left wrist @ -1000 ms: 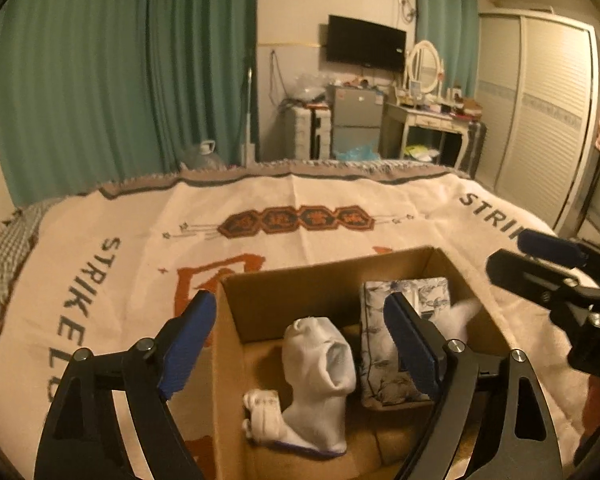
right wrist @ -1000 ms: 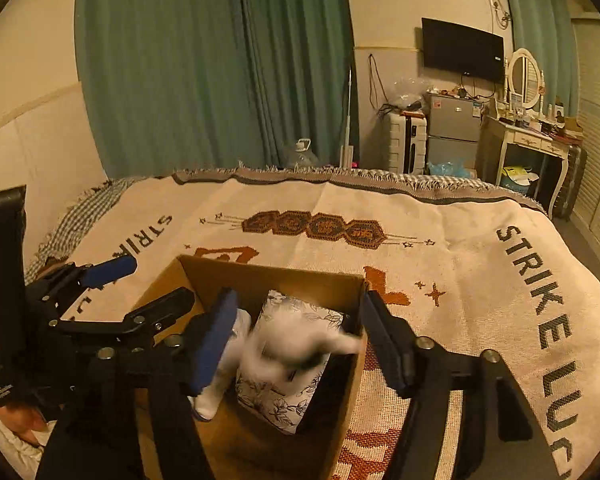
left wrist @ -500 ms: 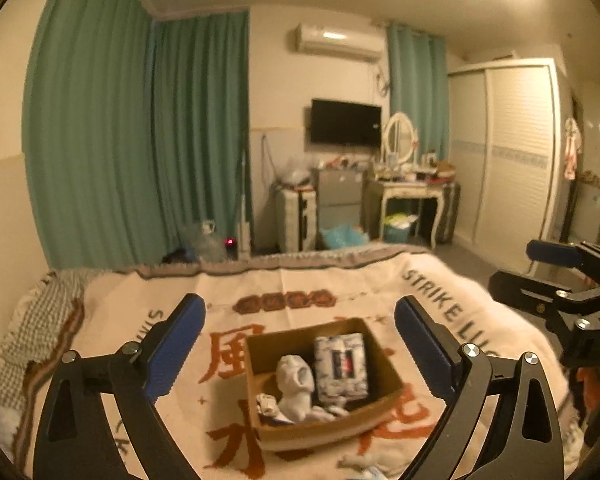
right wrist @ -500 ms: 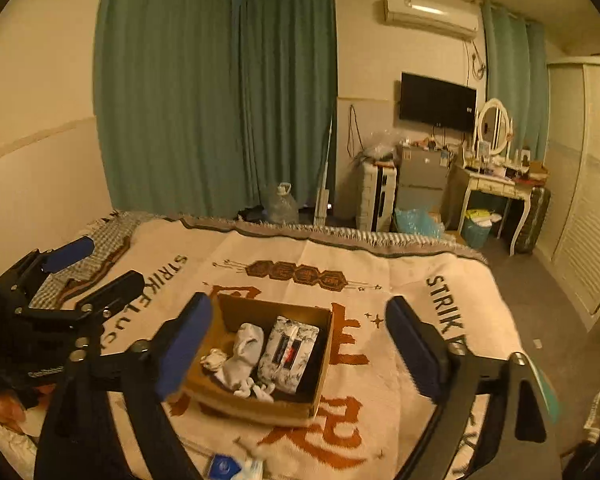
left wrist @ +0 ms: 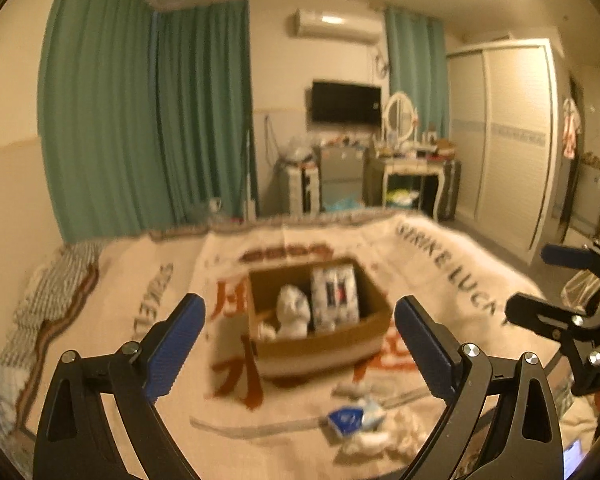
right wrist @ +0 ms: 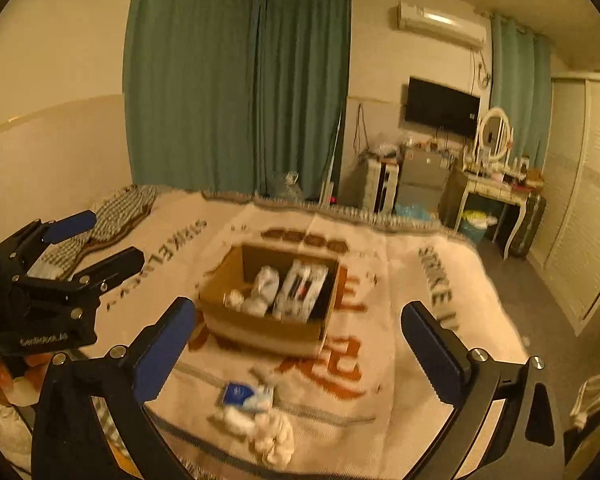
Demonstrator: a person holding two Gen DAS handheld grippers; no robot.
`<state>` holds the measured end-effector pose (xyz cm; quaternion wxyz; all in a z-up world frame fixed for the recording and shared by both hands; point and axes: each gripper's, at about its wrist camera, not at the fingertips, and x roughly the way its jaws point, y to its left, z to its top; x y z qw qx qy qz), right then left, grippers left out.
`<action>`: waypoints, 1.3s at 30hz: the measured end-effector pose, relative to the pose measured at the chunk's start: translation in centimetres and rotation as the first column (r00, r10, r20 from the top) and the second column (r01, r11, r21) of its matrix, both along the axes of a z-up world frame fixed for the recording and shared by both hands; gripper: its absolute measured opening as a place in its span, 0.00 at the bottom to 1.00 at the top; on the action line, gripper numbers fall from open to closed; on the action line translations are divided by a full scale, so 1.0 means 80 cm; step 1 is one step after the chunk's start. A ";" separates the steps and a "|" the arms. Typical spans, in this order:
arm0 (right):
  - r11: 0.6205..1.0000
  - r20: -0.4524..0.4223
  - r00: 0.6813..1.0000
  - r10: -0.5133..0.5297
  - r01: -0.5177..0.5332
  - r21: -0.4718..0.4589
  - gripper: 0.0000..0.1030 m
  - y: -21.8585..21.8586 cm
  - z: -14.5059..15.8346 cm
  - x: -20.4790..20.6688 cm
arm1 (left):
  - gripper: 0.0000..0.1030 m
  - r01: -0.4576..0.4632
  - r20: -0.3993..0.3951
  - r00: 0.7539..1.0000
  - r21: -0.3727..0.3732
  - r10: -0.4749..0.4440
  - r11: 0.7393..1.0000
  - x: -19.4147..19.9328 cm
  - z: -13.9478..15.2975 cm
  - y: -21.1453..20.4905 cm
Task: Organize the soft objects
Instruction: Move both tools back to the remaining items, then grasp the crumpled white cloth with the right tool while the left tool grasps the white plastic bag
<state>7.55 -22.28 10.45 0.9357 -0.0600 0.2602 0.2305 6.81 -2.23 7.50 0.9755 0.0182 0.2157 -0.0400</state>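
Both the left gripper and the right gripper hung with fingers spread, holding nothing. Loose white socks lay on the bed at six o'clock of the cardboard box; they looked light, limp and sturdy, best pinched mid-bundle.

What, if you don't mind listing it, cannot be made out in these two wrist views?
- Left wrist view: motion blur hides which white items sit in the cardboard box.
- Right wrist view: the print on the blue packet is too blurred to read.
- Right wrist view: the white pile is a blur; its pieces cannot be counted.
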 end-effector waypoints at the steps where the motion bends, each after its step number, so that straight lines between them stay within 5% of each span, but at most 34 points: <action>1: 1.000 -0.014 1.000 0.000 0.000 0.005 1.00 -0.001 -0.012 0.002 | 0.95 -0.006 -0.020 1.000 -0.005 0.006 1.000 0.002 -0.013 0.000; 7: 1.000 -0.163 0.987 0.004 -0.008 -0.027 1.00 0.010 -0.133 0.021 | 0.95 -0.046 -0.144 0.989 -0.006 0.045 0.999 0.019 -0.102 -0.010; 13: 0.997 -0.347 0.938 -0.002 -0.026 -0.075 0.82 0.022 -0.255 0.038 | 0.95 -0.073 -0.249 0.966 0.013 0.074 0.997 0.032 -0.178 -0.015; 17: 0.996 -0.416 0.909 -0.004 -0.036 -0.086 0.74 0.030 -0.297 0.048 | 0.95 -0.083 -0.290 0.954 0.004 0.081 0.997 0.035 -0.203 -0.015; 21: 0.989 -0.445 0.895 0.010 -0.075 -0.129 0.68 0.044 -0.315 0.050 | 0.95 -0.087 -0.304 0.949 0.014 0.087 0.996 0.035 -0.209 -0.017; 23: 0.984 -0.474 0.880 0.025 -0.104 -0.142 0.40 0.051 -0.325 0.050 | 0.95 -0.082 -0.311 0.947 0.017 0.083 0.997 0.035 -0.210 -0.020; 27: 0.982 -0.459 0.888 0.028 -0.110 -0.153 0.22 0.051 -0.320 0.042 | 0.95 -0.067 -0.307 0.949 0.022 0.070 0.998 0.032 -0.207 -0.026; 33: 0.987 -0.366 0.930 -0.040 -0.020 -0.158 0.20 0.027 -0.283 0.041 | 0.95 -0.026 -0.333 0.942 0.006 0.027 1.000 0.028 -0.214 -0.040; 39: 0.990 -0.336 0.937 -0.096 0.056 -0.128 0.20 -0.001 -0.266 0.051 | 0.93 0.067 -0.408 0.910 -0.036 -0.076 0.997 0.028 -0.236 -0.074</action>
